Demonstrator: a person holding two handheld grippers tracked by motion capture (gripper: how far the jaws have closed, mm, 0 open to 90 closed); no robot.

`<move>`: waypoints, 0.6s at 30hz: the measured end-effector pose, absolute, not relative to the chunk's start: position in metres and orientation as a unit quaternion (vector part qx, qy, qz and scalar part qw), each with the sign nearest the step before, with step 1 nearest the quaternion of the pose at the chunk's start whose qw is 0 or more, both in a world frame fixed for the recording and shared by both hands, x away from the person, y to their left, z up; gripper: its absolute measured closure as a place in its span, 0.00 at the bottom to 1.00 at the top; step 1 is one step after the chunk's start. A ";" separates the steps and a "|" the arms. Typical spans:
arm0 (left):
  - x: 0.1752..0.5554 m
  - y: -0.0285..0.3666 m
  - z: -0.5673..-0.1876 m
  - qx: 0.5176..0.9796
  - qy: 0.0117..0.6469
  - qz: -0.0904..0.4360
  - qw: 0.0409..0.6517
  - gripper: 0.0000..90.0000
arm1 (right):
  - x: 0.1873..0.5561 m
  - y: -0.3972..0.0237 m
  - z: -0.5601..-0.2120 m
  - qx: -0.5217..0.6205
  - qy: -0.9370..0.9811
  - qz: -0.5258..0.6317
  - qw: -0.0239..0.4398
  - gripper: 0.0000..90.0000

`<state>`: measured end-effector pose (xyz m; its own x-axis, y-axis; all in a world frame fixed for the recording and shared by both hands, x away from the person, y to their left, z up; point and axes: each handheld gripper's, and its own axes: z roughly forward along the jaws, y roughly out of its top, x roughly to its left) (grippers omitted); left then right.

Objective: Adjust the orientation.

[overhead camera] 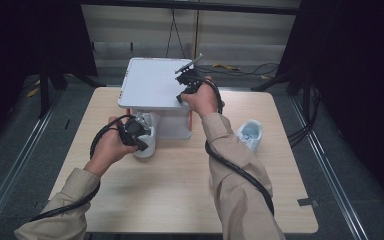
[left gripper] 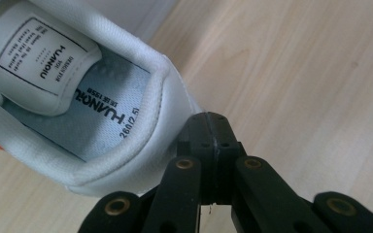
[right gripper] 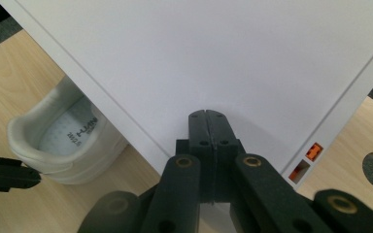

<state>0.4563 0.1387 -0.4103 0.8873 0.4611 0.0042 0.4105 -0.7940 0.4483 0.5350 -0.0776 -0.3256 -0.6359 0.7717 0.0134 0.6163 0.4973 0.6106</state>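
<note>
Item 1: white sneaker [overhead camera: 145, 134], centre-left of the high view, on the wooden table [overhead camera: 180, 195]. Toe end tucked under the raised white box lid [overhead camera: 152, 82], heel end sticking out toward you. Long axis runs roughly bottom-to-top of frame, toe pointing away from you into the box. Opening faces up; in the left gripper view the insole print and tongue label show upper left.

Item 2: your left gripper [left gripper: 209, 131], at the heel of that sneaker. Jaws fully together, nothing visibly pinched betw. them; tips sit at the outer side of the heel collar. Prob. a pushing contact to slide the shoe in, not a grasp, though actual touch can't be confirmed.

Item 3: your right gripper [right gripper: 208, 127], upper centre of the high view, on the lid's right part. Jaws pressed together, empty. Tips lie against the lid's flat white face, which looks like you're propping the lid up so the shoe can pass beneath.

Item 4: white shoe box [overhead camera: 172, 125], centre of frame, orange tabs [right gripper: 313, 151] at a lid corner in the right gripper view.

Item 5: second white sneaker [overhead camera: 250, 134], centre-right of the high view, beside your right sleeve, well apart from the box, toe toward you approx. Untouched, presumably next to load.
</note>
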 end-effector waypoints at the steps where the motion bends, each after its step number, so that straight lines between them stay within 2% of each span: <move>1: 0.458 0.138 -0.410 0.944 0.231 0.058 0.228 1.00 | 0.535 -0.077 -0.326 0.406 0.855 0.294 0.132 1.00; 7: 0.467 0.135 -0.410 0.941 0.244 0.046 0.229 1.00 | 0.534 -0.074 -0.325 0.399 0.860 0.283 0.143 1.00; 14: 0.458 0.141 -0.408 0.949 0.226 0.055 0.215 1.00 | 0.534 -0.076 -0.325 0.403 0.857 0.289 0.139 1.00; 17: 0.458 0.145 -0.416 0.952 0.224 0.056 0.202 1.00 | 0.533 -0.076 -0.325 0.402 0.857 0.289 0.140 1.00; 18: 0.459 0.147 -0.420 0.948 0.231 0.048 0.215 1.00 | 0.533 -0.074 -0.325 0.401 0.858 0.286 0.145 1.00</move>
